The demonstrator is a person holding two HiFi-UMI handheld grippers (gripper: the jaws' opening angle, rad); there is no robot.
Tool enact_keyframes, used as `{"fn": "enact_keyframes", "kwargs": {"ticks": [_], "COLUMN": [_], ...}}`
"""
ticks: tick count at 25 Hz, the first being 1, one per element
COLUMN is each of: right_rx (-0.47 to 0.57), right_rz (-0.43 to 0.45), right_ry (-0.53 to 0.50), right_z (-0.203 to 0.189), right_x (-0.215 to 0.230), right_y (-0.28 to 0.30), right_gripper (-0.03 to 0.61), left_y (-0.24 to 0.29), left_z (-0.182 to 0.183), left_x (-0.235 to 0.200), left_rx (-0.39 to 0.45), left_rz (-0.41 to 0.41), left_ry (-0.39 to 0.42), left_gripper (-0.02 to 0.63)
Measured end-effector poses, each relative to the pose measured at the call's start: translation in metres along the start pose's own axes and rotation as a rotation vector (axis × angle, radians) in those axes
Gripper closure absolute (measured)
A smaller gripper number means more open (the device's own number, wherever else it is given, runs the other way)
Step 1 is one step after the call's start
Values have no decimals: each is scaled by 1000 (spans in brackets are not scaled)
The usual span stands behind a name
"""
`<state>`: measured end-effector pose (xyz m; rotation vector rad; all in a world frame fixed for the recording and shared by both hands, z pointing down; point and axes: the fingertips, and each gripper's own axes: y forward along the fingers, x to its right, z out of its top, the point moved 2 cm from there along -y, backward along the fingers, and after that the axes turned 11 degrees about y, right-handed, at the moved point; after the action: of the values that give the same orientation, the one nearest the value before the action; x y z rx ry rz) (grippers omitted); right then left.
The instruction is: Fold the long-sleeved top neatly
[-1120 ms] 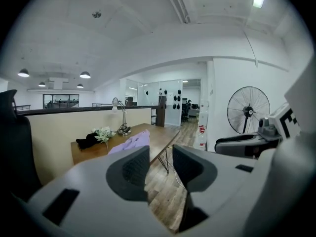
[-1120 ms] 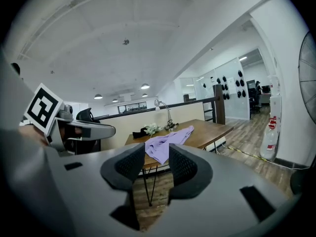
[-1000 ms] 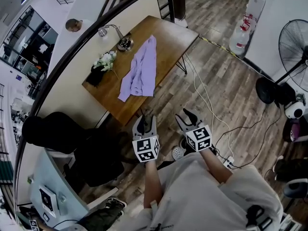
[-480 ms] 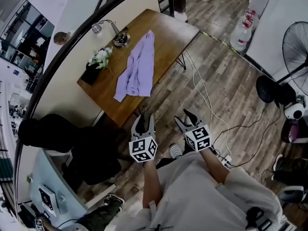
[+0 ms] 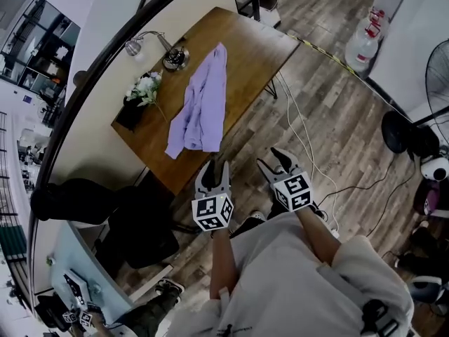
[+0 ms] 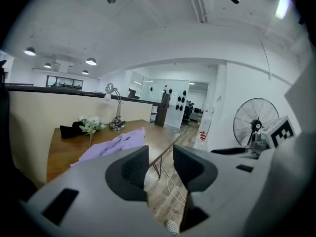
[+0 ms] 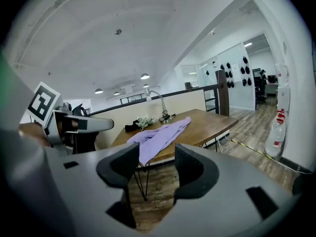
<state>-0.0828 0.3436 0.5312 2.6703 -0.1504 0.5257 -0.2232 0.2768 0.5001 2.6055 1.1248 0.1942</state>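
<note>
Soft lilac cloth, matt and rumpled, for the long-sleeved top point(image 5: 203, 107) down the middle of the surface point(image 5: 256, 44). Warm brown wood there, smooth with a faint satin sheen. Shiny silvery metal for the lamp point(image 5: 175, 60) at the far edge. Grey-brown wood-look planks, streaked and matt, over the floor point(image 5: 330, 111). Matt grey plastic on the left hand-held gripper point(image 5: 216, 167), with darker, finely ribbed pads point(image 6: 134, 168) and flat black-and-white print on its cube. Pale matt cloth for the person's shirt point(image 5: 280, 286).
</note>
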Motion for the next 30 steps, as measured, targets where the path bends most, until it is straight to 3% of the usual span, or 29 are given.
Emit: {"fn": "enact_keyframes", "kwargs": {"ticks": [10,15,18,20,22,24,28,30], "right_rx": [92,217,298,308,267,214,150,151], "right_rz": [9,59,120,135,143,148,112,109], "right_ry": [-1,-99,-151,-164,-163,-181,-312,-291], "right_z": [107,221,270,268,251,231,210,209], "right_x": [76,85,64,51,51,59,74,80], "right_y": [36,89,106,107,106,107,114,118], "right_gripper": [347,356,374,370,370,370,370,370], "left_y": [95,150,174,179,173,163,155,155], "left_z": [81,160,207,228,236,228,206,205], "left_x": [-2,-29,-34,-29,-20,-16,-29,-35], "left_rx": [72,167,202,223,236,233,206,218], "left_rz": [39,123,151,146,162,188,220,224], "left_ry": [49,92,32,3,32,59,50,47], "left_gripper": [460,462,462,463,463,465,469,471]}}
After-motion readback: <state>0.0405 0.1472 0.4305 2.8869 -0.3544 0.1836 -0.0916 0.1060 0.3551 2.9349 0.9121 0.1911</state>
